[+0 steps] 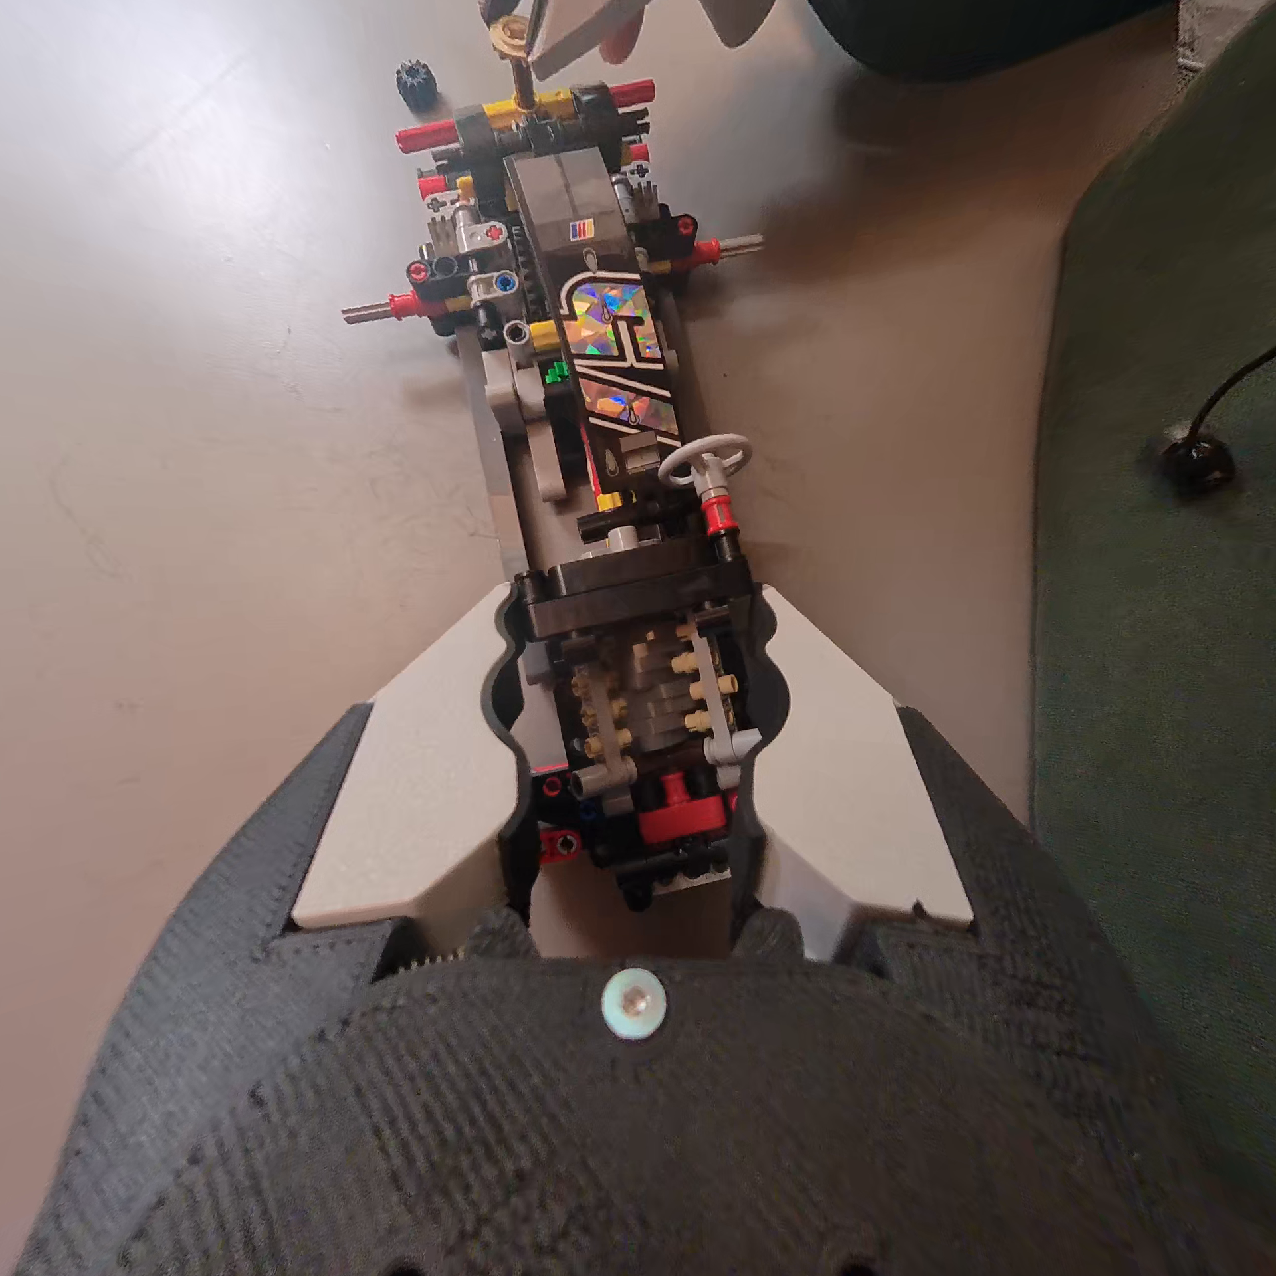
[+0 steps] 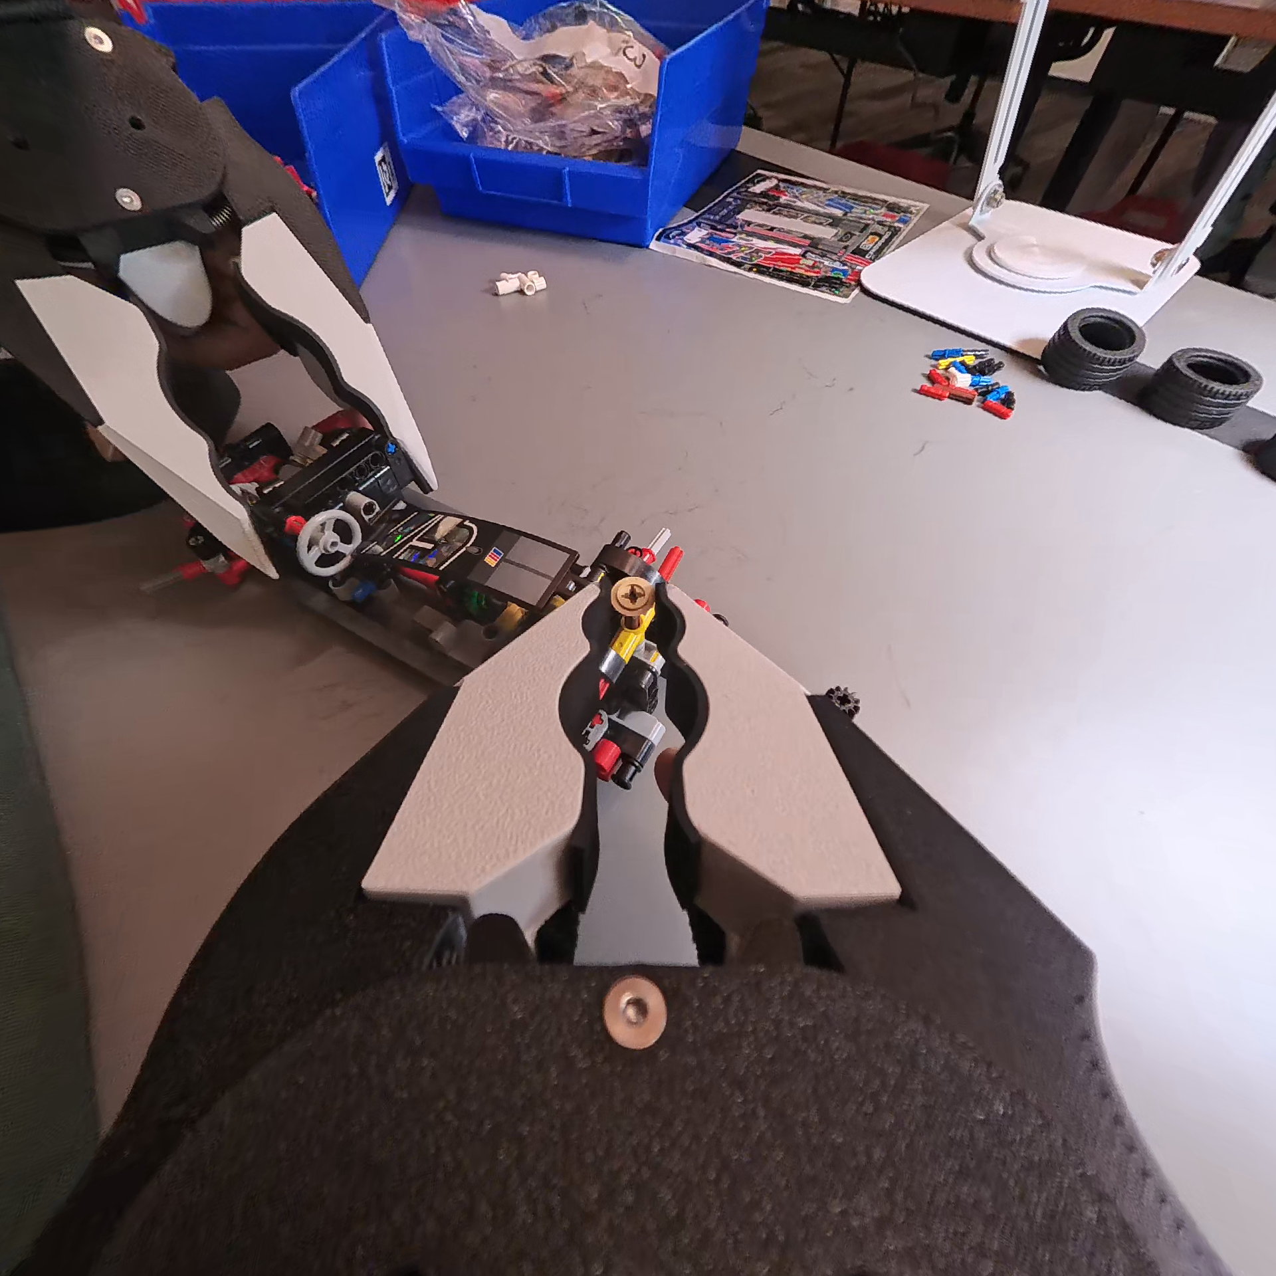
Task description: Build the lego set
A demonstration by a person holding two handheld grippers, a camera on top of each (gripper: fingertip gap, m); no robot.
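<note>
A long black lego car chassis [image 1: 611, 331] with a holographic sticker panel and a white steering wheel [image 1: 706, 459] lies on the grey table [image 1: 207, 414]. My left gripper [image 1: 635, 607] is shut on its engine end. It also shows in the right wrist view [image 2: 338, 525], clamped on the chassis [image 2: 511, 563]. My right gripper [image 2: 632, 598] is closed around a tan round piece [image 2: 631, 595] on a brown axle standing in the yellow part at the chassis's other end. In the left wrist view the tan piece [image 1: 512, 33] sits beside a right finger [image 1: 580, 34].
A small black gear [image 2: 844, 701] lies next to the chassis end. Blue bins [image 2: 538, 186] with a parts bag, a sticker sheet [image 2: 787, 235], a white stand [image 2: 1022, 266], two tyres [image 2: 1094, 345], a pile of small pins [image 2: 967, 383] and a white piece [image 2: 519, 283] lie farther off. Across from one pair of fingers to the other is roughly 15 cm.
</note>
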